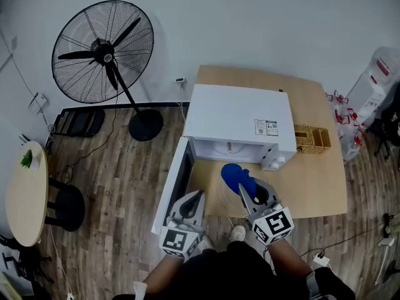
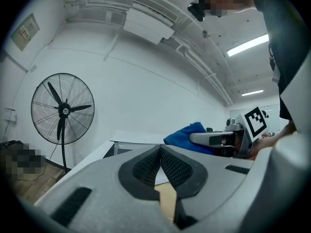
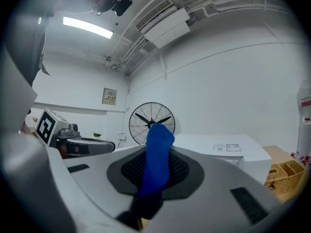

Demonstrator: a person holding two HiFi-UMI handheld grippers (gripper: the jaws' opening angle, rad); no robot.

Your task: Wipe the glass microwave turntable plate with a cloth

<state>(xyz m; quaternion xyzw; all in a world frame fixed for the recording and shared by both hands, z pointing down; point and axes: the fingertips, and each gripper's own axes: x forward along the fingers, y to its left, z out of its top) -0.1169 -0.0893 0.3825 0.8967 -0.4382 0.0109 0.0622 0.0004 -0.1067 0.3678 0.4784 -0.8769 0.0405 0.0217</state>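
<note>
The white microwave (image 1: 239,119) stands on a wooden table (image 1: 319,186) with its door (image 1: 174,183) swung open to the left. My right gripper (image 1: 244,190) is shut on a blue cloth (image 1: 235,176), which it holds in front of the open cavity. The same cloth (image 3: 159,140) sticks up between the pads in the right gripper view. My left gripper (image 1: 198,195) hovers by the door's lower edge, shut and with nothing in it (image 2: 160,150). A faint round glass plate (image 1: 225,202) seems to lie on the table under the cloth, but it is hard to make out.
A large black floor fan (image 1: 103,52) stands to the left of the table. A wicker basket (image 1: 311,138) sits to the right of the microwave. A round side table (image 1: 25,192) and a black stool (image 1: 65,205) are at the far left, and a water dispenser (image 1: 378,74) at the far right.
</note>
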